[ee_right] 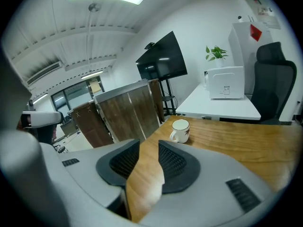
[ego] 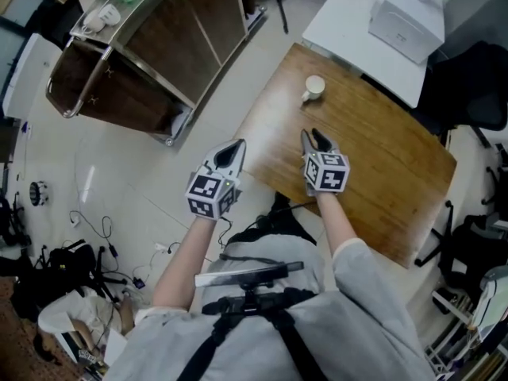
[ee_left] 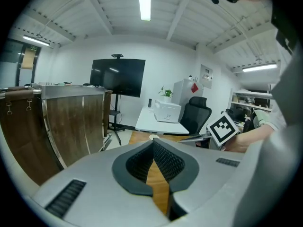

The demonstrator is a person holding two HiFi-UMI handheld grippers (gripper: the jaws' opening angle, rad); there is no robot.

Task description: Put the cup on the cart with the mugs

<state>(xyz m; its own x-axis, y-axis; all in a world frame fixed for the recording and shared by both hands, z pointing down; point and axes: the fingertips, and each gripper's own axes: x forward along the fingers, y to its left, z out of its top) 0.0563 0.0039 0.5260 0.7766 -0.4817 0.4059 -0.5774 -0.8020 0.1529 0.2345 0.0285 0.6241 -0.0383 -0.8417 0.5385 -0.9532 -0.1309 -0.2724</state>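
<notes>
A white cup [ego: 314, 88] with a handle stands near the far end of the wooden table [ego: 397, 181]; the right gripper view shows the cup [ee_right: 180, 130] ahead of the jaws. My right gripper [ego: 315, 139] hovers over the table short of the cup, its jaws a little open with nothing between them [ee_right: 149, 143]. My left gripper [ego: 232, 151] is beside it at the table's left edge, its tips together and empty [ee_left: 153, 142]. The wood-panelled cart [ego: 159, 46] stands on the floor at the upper left, with white mugs [ego: 101, 16] on its top.
A white desk [ego: 349, 22] carrying a white box-shaped machine [ego: 406, 18] adjoins the table's far end. Black office chairs [ego: 476, 86] stand at the right. Cables and bags [ego: 87, 252] lie on the floor at the left. A dark screen [ee_left: 117, 77] stands behind the cart.
</notes>
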